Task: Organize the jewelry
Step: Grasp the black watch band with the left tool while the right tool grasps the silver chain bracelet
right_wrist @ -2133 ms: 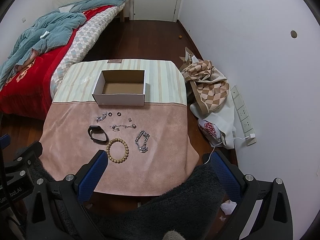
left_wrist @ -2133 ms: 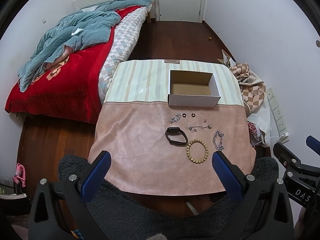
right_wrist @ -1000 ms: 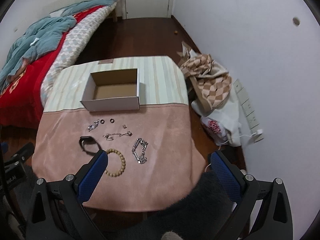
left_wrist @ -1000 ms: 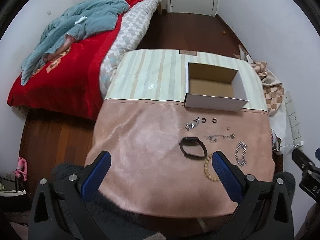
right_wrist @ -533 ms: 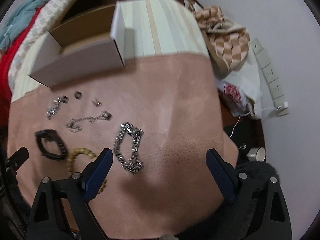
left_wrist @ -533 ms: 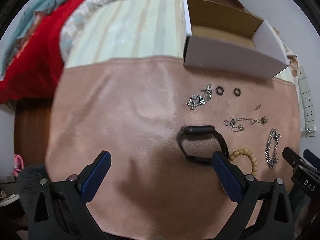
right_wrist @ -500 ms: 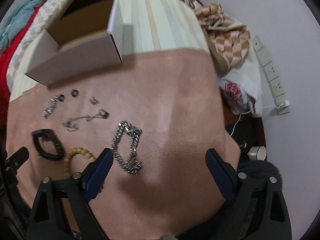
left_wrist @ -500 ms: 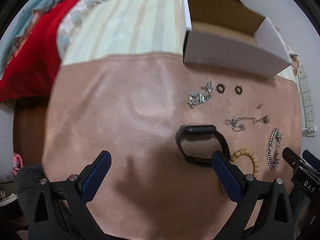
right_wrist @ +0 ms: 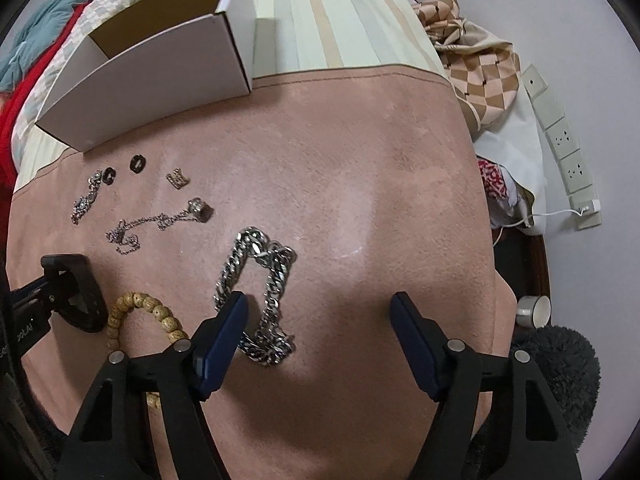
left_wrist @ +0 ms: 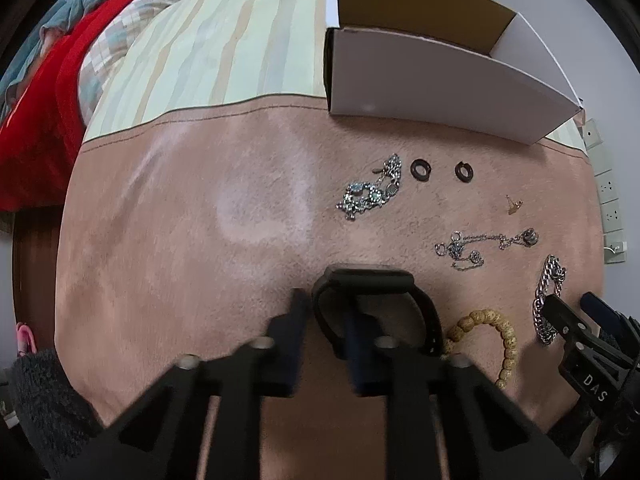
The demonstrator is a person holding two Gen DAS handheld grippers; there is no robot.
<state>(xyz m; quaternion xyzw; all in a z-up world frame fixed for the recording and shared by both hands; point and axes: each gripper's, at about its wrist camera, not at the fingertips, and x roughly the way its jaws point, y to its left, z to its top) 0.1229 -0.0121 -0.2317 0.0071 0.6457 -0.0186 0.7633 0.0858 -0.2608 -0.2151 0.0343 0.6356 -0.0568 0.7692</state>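
Jewelry lies on a pink cloth before an open white box (left_wrist: 440, 68). My left gripper (left_wrist: 326, 312) is shut on the left side of a black band (left_wrist: 416, 300), one finger inside its loop and one outside. A wooden bead bracelet (left_wrist: 504, 336) lies to its right. My right gripper (right_wrist: 320, 304) is open, low over the cloth, its left finger touching a heavy silver chain bracelet (right_wrist: 264, 276). A thin silver chain (right_wrist: 156, 222), two black rings (left_wrist: 420, 168), a jewelled piece (left_wrist: 370, 194) and a small gold item (right_wrist: 178, 178) lie nearer the box.
The cloth covers a small table with a striped far half (left_wrist: 224, 48). A red bed (left_wrist: 36, 92) lies left. Checked fabric (right_wrist: 480, 68), wall sockets (right_wrist: 560, 136) and a white cup (right_wrist: 532, 310) are on the right, off the table.
Both grippers have dropped closer to the table. The left one has closed from wide open onto the black band. The right one has narrowed and moved to the silver chain bracelet.
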